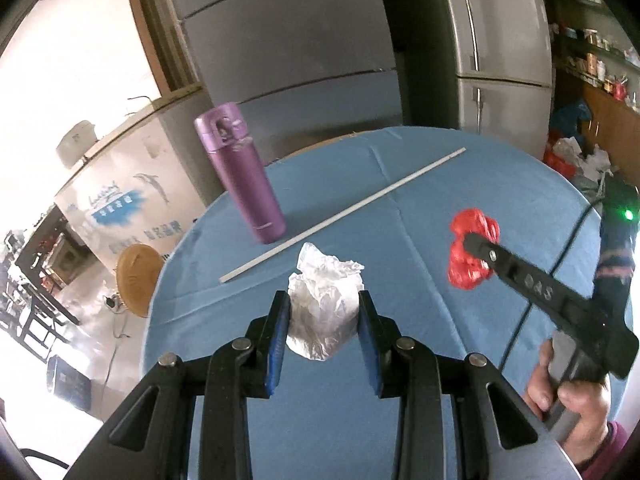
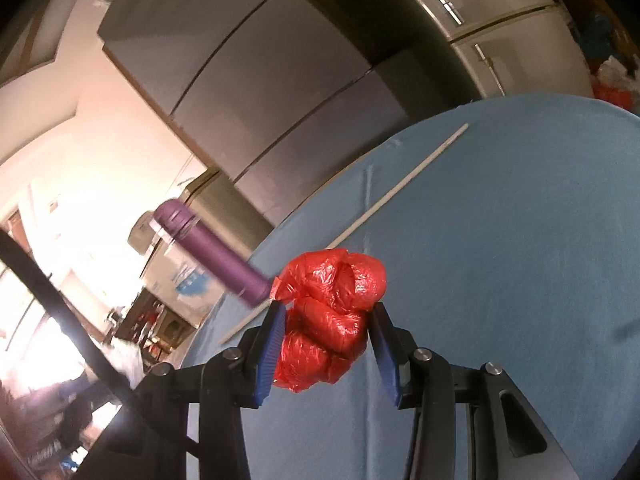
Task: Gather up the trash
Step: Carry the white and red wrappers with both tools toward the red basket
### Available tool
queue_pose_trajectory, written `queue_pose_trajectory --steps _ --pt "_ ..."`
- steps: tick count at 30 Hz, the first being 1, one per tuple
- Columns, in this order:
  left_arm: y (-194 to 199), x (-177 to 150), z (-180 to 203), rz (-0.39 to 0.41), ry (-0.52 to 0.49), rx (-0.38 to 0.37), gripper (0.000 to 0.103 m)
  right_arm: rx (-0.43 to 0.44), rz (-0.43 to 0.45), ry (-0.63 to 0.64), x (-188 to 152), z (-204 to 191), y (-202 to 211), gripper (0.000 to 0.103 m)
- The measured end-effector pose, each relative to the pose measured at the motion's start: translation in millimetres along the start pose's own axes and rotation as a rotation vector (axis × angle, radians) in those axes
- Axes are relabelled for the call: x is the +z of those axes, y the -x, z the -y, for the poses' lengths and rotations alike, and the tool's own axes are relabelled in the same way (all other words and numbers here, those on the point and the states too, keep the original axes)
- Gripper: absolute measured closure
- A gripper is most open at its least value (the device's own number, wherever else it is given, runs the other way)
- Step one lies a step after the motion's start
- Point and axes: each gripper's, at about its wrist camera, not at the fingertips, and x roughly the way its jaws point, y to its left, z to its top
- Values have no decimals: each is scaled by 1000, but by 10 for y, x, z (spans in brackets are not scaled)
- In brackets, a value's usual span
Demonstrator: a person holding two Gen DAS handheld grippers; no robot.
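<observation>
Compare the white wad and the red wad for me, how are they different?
The white wad looks like crumpled paper or thin film; the red wad is glossy plastic. The white wad sits in the left gripper; the red wad sits in the right gripper. The white wad has sharp creases; the red wad is bunched into rounded lobes. Both are crumpled, clamped, and appear lifted above the blue table.

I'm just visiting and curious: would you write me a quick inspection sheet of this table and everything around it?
Surface: round table under a blue cloth, creased.
Job's things: white crumpled wrapper in the left claw; red plastic wad in the right claw.
Clutter: purple flask standing upright; thin white stick lying across the cloth.
Grippers: both shut on their trash, held clear of the cloth.
Cables: black cord by the right claw.
Surroundings: grey fridge, cabinets, printed carton, bags on the floor.
</observation>
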Motion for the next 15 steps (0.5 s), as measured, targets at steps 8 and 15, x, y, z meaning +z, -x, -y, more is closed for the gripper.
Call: queue_pose_trajectory --steps 8,15 --pt "381 -222 -198 36 58 -13 68 -11 -14 71 -156 -331 524 57" --pt "743 -370 -313 96 80 -11 68 -10 -7 125 -256 -597 921 57"
